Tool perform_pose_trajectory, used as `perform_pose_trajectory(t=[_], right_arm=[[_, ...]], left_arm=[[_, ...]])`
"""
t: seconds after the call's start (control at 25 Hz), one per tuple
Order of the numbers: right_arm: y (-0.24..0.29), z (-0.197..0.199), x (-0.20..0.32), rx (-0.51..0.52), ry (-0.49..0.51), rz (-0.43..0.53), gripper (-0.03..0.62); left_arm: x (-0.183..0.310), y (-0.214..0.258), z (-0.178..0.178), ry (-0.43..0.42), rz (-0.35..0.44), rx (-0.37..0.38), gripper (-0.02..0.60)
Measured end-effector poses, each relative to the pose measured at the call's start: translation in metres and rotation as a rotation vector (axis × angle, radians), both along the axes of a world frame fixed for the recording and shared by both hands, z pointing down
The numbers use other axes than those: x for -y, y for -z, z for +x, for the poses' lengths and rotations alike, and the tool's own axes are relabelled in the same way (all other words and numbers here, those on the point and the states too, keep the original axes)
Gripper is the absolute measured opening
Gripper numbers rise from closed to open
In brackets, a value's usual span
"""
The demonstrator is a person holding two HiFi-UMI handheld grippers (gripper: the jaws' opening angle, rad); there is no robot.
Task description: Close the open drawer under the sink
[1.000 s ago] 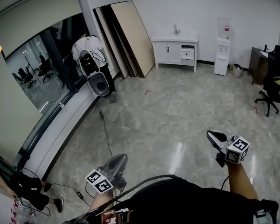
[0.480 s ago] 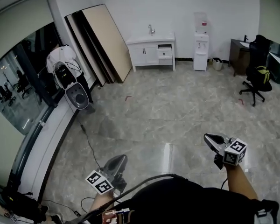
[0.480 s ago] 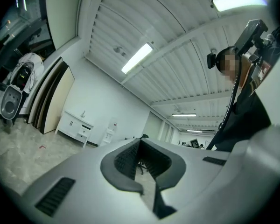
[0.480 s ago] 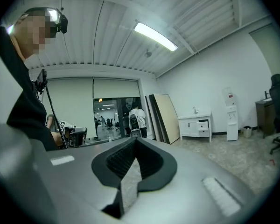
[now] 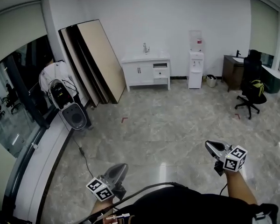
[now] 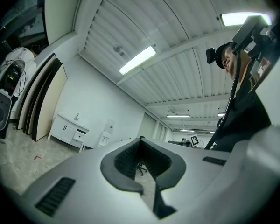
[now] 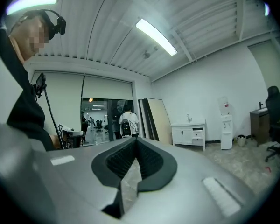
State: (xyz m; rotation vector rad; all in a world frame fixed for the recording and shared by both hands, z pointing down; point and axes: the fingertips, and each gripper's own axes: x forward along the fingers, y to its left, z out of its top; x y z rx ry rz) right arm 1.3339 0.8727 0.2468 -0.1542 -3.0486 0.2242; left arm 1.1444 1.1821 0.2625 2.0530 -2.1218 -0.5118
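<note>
The open white drawer (image 5: pixel 161 72) stood pulled out on the right side of the white sink cabinet (image 5: pixel 139 73) against the far wall, well apart from the person across the grey marble-patterned floor (image 5: pixel 168 120). A white water dispenser (image 5: pixel 195 64) stood just right of the cabinet, tall tan and dark boards (image 5: pixel 94 59) leaned to its left, and a black office chair (image 5: pixel 250 91) sat farther right. Nearest the camera, the left gripper (image 5: pixel 123 167) and right gripper (image 5: pixel 209 145) both had jaws drawn together, holding nothing.
</note>
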Motion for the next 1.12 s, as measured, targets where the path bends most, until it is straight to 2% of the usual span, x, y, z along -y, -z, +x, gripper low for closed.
perform_pose_trajectory(t=[0.36, 0.6, 0.96, 1.12], right_arm=[[-0.014, -0.093, -0.014, -0.053, 0.004, 0.002, 0.002], [-0.022, -0.157, 0.011, -0.058, 0.049, -0.017, 0.002], [-0.026, -0.25, 0.113, -0.021, 0.176, -0.058, 0.002], [-0.012, -0.286, 0.168, 0.001, 0.243, -0.01, 0.002]], left_arm=[[-0.015, -0.022, -0.091, 0.006, 0.014, -0.031, -0.003], [-0.009, -0.039, -0.137, 0.068, -0.014, -0.07, -0.003], [0.08, -0.018, -0.186, 0.183, -0.017, -0.016, -0.003], [0.139, -0.002, -0.204, 0.222, -0.015, 0.014, -0.003]])
